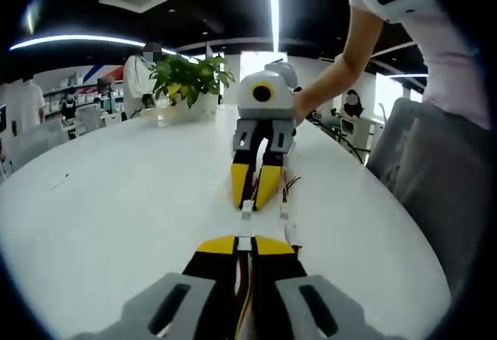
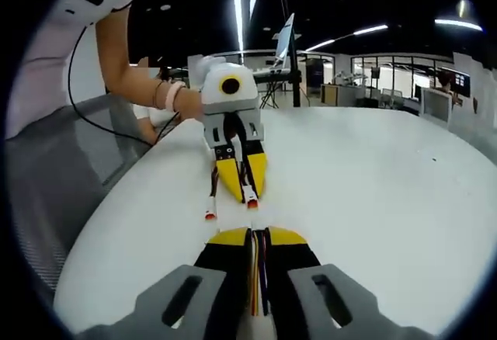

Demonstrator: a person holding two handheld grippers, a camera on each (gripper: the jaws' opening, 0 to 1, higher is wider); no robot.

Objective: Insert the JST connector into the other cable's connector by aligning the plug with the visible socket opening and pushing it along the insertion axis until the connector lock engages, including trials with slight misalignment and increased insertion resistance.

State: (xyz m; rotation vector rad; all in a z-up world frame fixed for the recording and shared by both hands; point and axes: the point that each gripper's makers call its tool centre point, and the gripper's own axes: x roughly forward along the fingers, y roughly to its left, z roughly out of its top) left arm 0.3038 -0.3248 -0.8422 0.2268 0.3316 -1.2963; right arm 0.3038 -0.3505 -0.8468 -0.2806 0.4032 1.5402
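Plug [image 1: 245, 243]: white, at the tips of my left gripper [image 1: 245, 245], above the table [image 1: 116, 200]; its wires [image 1: 245, 293] run back between the jaws.
Socket [image 1: 247, 208]: white, at the tips of my right gripper [image 1: 255, 192], facing the plug, a small gap between them.
Left gripper: clenched on its cable.
Right gripper [image 2: 258, 237]: clenched on its cable [image 2: 258, 278].
Spare lead [image 1: 286, 200]: hangs beside the right gripper.
Plant [image 1: 189, 76]: far end of the table.

I see a smooth, slightly glossy white table [image 1: 116, 208] under both grippers. My left gripper [image 1: 244, 244] has matt yellow-and-black plastic jaws, grey plastic body. Ahead, the right gripper [image 1: 255, 187] looks likewise, its white shell glossy plastic.
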